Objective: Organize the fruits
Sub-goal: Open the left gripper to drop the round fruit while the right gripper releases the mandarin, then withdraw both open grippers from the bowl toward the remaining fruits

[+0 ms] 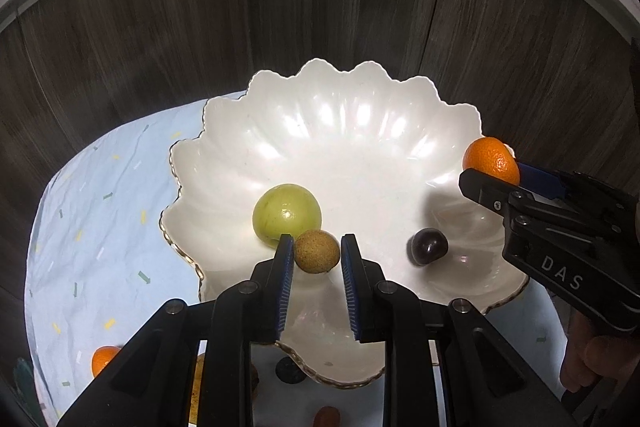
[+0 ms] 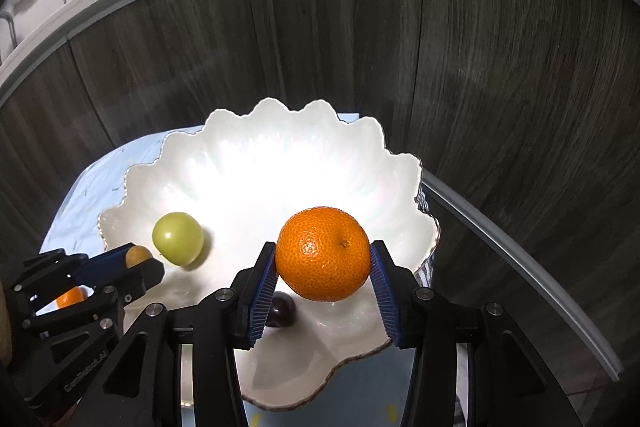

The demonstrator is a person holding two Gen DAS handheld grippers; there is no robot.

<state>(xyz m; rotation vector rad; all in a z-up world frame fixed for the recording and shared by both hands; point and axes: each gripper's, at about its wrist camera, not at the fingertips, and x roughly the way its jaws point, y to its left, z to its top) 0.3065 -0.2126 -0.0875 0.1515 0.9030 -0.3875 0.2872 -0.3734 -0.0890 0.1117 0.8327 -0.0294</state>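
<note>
Orange and pebbled, the mandarin [image 2: 323,253] sat clamped between the blue pads of the right gripper [image 2: 323,267], its jaws held fairly wide by the fruit's girth, poised above the near right part of the white scalloped bowl [image 2: 256,155]. The bowl floor lay directly below and slightly ahead of that fruit, so a short lowering looked like all the release would call for. A dark plum [image 2: 282,309] rested in the bowl just beneath and to the left of the mandarin, close enough that a drop could knock it.

The left gripper [image 1: 316,255] stood over the bowl's near edge with its jaws narrow; a small tan speckled fruit [image 1: 317,251] lay between them, against the left pad, with a sliver of gap on the right, so it seemed let go rather than gripped. A green apple [image 1: 286,214] sat just behind it, touching or nearly so. Another mandarin [image 1: 104,359] waited on the pale cloth [image 1: 100,227] over the worktop, nearer the left hand.
</note>
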